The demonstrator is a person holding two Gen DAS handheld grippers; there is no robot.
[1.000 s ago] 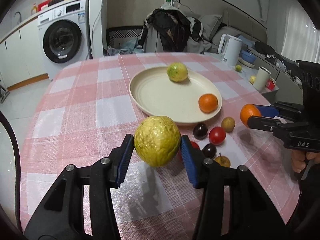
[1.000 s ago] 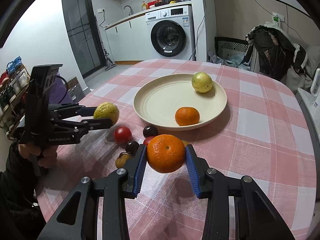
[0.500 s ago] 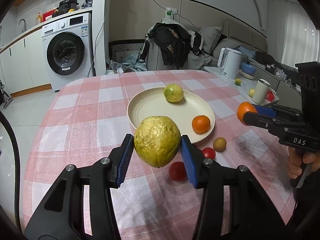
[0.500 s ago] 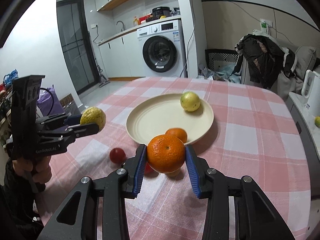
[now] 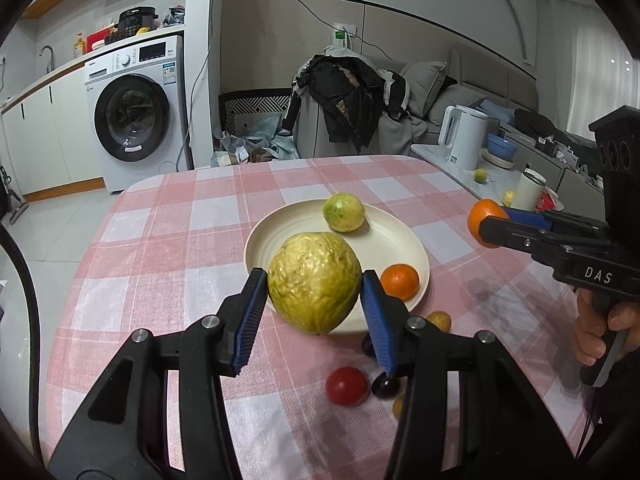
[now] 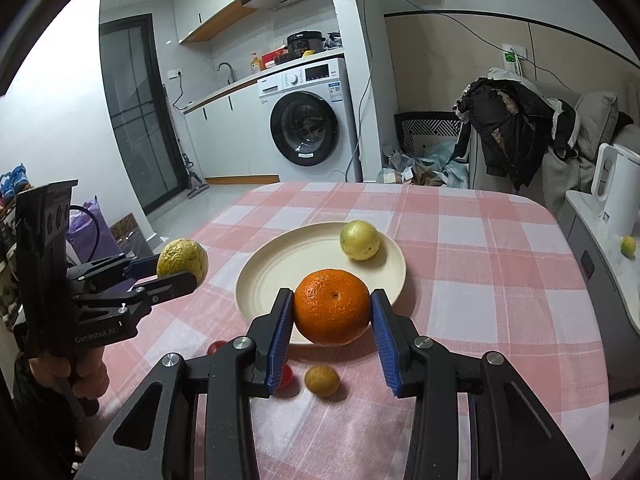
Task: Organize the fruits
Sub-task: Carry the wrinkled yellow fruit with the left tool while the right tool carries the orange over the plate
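My left gripper (image 5: 314, 286) is shut on a wrinkled yellow-green fruit (image 5: 314, 286), held in the air above the near side of the table; it shows in the right wrist view (image 6: 182, 263) too. My right gripper (image 6: 332, 312) is shut on an orange (image 6: 332, 307), also held high, seen at the right in the left wrist view (image 5: 482, 216). A cream plate (image 5: 384, 248) on the pink checked tablecloth holds a yellow-green fruit (image 5: 344, 213) and a small orange (image 5: 400, 281).
Loose small fruits lie in front of the plate: a red one (image 5: 346, 385), a dark one (image 5: 385, 387) and a yellowish one (image 6: 322, 380). A white kettle (image 5: 462, 142) stands on a side counter at the right. A washing machine (image 5: 134, 116) stands behind the table.
Both grippers have risen and pulled back from the table with their fruits still held. The plate and loose fruits now look smaller and lower in both views.
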